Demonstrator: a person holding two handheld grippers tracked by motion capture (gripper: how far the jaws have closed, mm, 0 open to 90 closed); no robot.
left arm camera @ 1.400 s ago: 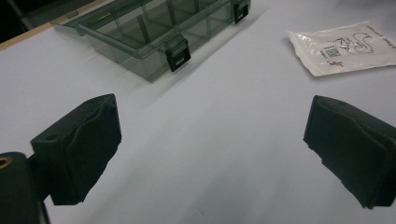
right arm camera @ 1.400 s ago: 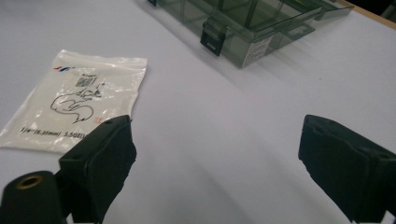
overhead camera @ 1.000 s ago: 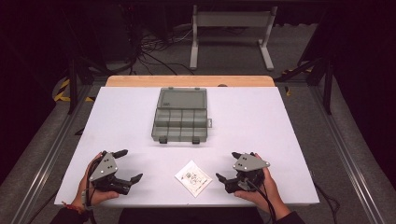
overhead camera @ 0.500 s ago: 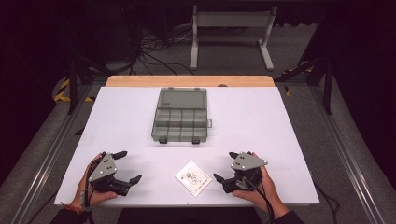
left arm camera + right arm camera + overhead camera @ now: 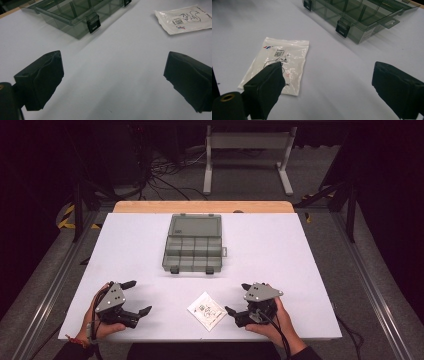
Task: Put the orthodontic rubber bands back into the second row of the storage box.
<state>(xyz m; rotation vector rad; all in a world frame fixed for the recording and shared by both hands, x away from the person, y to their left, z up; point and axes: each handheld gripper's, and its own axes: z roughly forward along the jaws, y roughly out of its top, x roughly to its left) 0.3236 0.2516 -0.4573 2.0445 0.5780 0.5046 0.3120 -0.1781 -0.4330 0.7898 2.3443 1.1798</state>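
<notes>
A smoky clear compartment box [image 5: 192, 254] lies in the middle of the white table [image 5: 280, 255], its lid folded open toward the far side and two black latches on the near edge. A small clear plastic bag [image 5: 207, 310] with printed marks lies flat near the front edge. My left gripper [image 5: 141, 296] rests open at the front left, with the box [image 5: 75, 15] and bag [image 5: 185, 18] ahead of it. My right gripper [image 5: 235, 297] rests open just right of the bag, one jaw overlapping the bag [image 5: 284, 57] in its view. Both hold nothing.
A wooden strip [image 5: 202, 206] runs along the table's far edge. Beyond it stand a metal frame [image 5: 247, 155] and floor cables [image 5: 165, 170]. Metal rails [image 5: 370, 285] flank both sides of the table. The box [image 5: 359, 15] lies ahead of the right gripper.
The right gripper has edged slightly left toward the bag. The left gripper has hardly moved. Box and bag lie as before.
</notes>
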